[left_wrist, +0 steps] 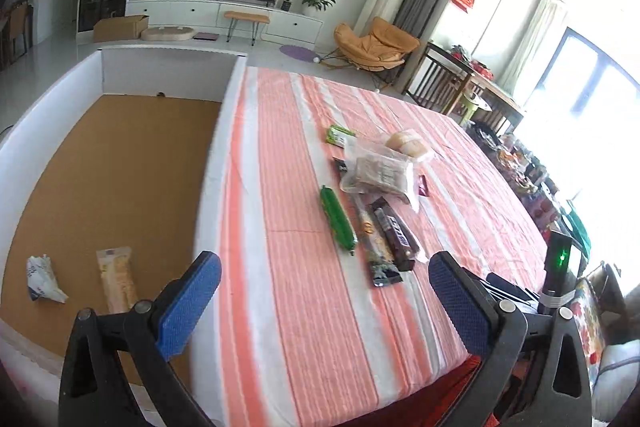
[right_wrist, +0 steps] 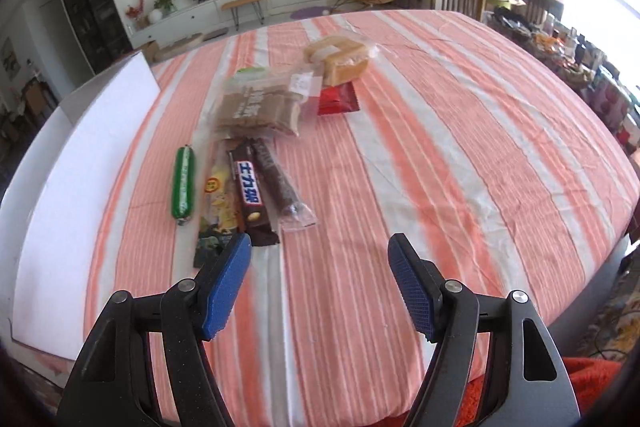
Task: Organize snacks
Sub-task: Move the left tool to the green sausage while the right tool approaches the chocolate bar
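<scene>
Snack pile [right_wrist: 256,131] beside white box [left_wrist: 236,83] — 2 packets inside

— What do we see on the striped cloth?
— A green sausage stick [right_wrist: 183,182], yellow packet [right_wrist: 218,205], brown chocolate bar [right_wrist: 250,193] lying parallel; bagged brown cakes [right_wrist: 258,107], bread [right_wrist: 338,57] behind them.
— And in our box [left_wrist: 48,131]?
— Two wrapped snacks [left_wrist: 118,277] lying flat.

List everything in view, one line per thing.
Box: one, white walls, brown floor, left of the table.
Packets in box: two, one white, one beige, near corner.
Tablecloth: one, orange and white stripes, over table.
Green sausage: one, left of the pile.
Chocolate bar: one, brown, pile front.
Bread: one, tan, bagged, far end.
Red packet: one, beside bread.
Left hand-held gripper: blue pads, open, empty.
Right hand-held gripper: blue pads, open, empty.
</scene>
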{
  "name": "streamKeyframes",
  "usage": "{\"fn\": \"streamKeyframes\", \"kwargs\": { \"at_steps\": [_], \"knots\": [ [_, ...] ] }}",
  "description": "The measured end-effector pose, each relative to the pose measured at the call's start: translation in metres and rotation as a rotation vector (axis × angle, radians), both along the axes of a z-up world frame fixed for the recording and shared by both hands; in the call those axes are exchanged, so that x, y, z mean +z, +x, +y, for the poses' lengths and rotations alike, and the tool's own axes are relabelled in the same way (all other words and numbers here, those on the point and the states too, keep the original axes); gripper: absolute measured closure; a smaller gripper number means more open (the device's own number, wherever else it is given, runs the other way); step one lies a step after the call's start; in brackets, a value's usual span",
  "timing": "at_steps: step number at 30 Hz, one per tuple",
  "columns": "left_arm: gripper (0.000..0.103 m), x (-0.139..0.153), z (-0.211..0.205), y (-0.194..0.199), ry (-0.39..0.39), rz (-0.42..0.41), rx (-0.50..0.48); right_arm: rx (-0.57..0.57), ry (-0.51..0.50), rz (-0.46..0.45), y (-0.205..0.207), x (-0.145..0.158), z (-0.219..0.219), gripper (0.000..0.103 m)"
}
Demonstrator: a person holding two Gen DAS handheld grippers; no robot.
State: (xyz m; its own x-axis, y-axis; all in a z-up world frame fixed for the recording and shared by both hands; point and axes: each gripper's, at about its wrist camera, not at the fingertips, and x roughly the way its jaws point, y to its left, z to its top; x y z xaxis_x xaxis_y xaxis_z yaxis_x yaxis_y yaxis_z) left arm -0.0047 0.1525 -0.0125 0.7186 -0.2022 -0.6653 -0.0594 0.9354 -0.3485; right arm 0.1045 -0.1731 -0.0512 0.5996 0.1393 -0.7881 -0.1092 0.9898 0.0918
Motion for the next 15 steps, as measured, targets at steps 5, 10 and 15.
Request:
{"fn": "streamKeyframes", "kwargs": {
  "at_steps": [5, 10, 15],
  "knots": [
    [0.001, -0.034, -0.086, 0.036, 0.024, 0.093, -0.184, -0.095, -0.096, 0.017, 0.016, -0.014, -0.030, 0.029],
    [0.001, -0.086, -0.123, 0.057, 0.193, 0.174, -0.211, -0.123, -0.132, 0.027, 0.035, -0.022, -0.046, 0.029],
    [0.001, -0.107, -0.112, 0.070, 0.276, 0.174, -0.163, -0.137, -0.089, 0.046, 0.045, -0.035, -0.062, 0.027]
  ]
}}
